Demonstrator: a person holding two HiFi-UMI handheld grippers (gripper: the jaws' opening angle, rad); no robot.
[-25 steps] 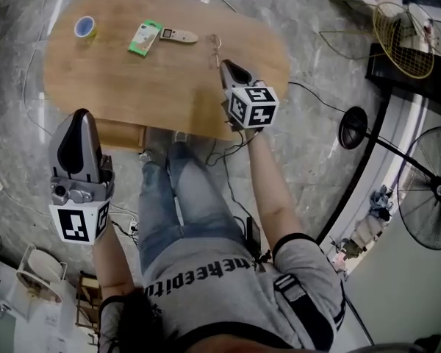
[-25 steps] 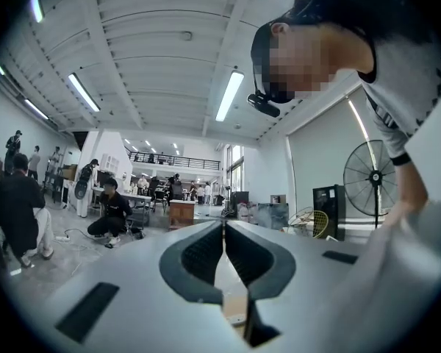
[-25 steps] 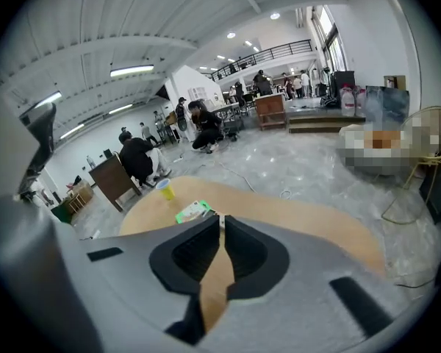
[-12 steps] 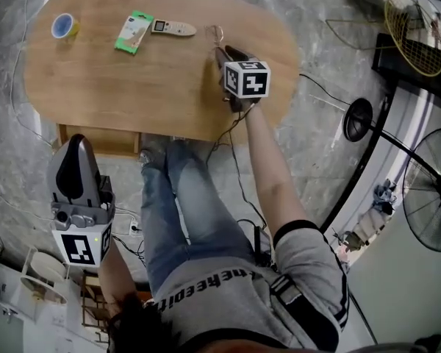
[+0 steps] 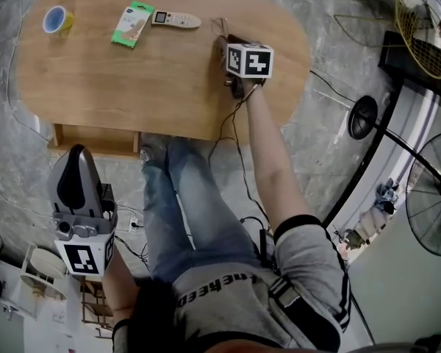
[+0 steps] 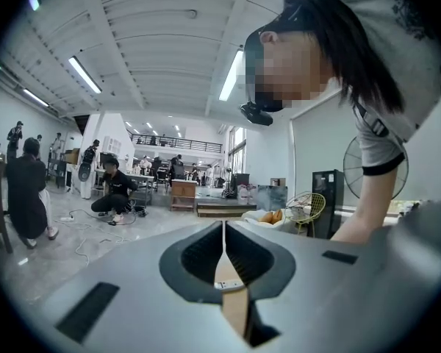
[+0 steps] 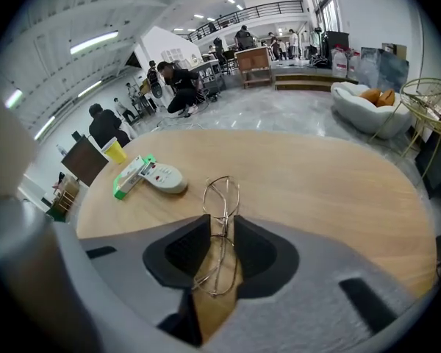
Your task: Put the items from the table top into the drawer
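Your right gripper [image 7: 222, 218], jaws just opening wide, straddles the glasses [image 7: 222, 195] on the table's [image 7: 316, 175] right side, not pinching; left gripper [image 6: 223, 225] closed, empty.

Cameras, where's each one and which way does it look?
Head view: on the person's head, looking down at the table, left gripper, right gripper, arms, legs.
Left gripper view: on the left gripper, shut, facing across the hall; person's arm shows.
Right gripper view: on the right gripper, tilted down at glasses between jaws that have just been opening.
Shared: head and right gripper views show table and glasses.
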